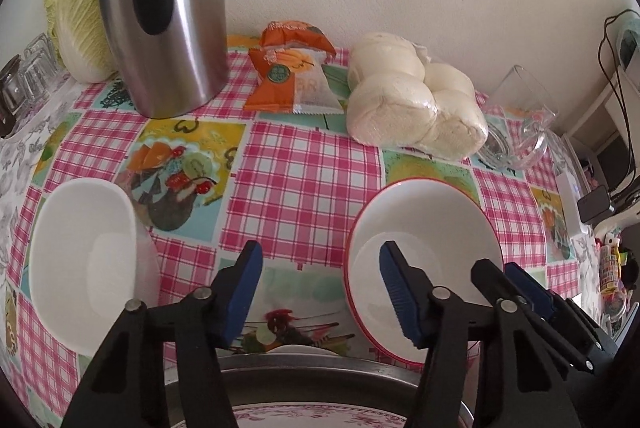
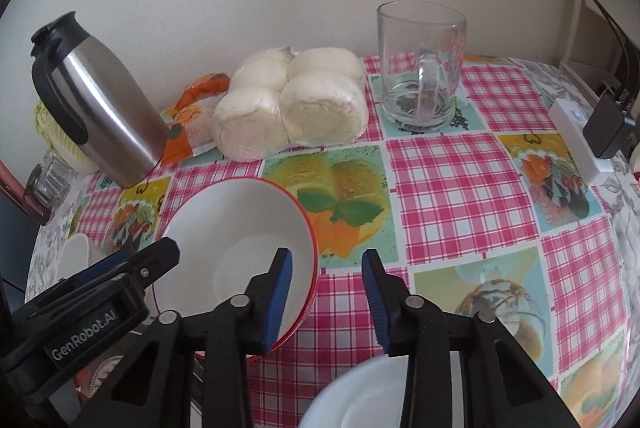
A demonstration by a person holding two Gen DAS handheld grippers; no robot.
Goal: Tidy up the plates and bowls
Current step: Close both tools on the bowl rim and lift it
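A white bowl with a red rim [image 1: 432, 224] [image 2: 240, 224] stands on the checked tablecloth. My left gripper [image 1: 320, 292] straddles its left rim, one blue pad inside the bowl and one outside, with a gap on both sides. My right gripper [image 2: 326, 296] straddles the opposite rim the same way, and its pads are clear of the wall too. Each gripper shows in the other's view: the right gripper [image 1: 520, 288] and the left gripper [image 2: 160, 256]. A plain white squarish bowl [image 1: 92, 256] [image 2: 76, 256] sits to the left.
A steel jug [image 1: 168, 12], a cabbage [image 1: 76, 8], an orange packet [image 1: 288, 72], bagged bread rolls [image 1: 408, 96] and a glass mug [image 2: 420, 68] line the wall. A metal tray [image 1: 304, 368] holding a patterned plate [image 1: 320, 420] lies near me, and a white plate [image 2: 360, 400].
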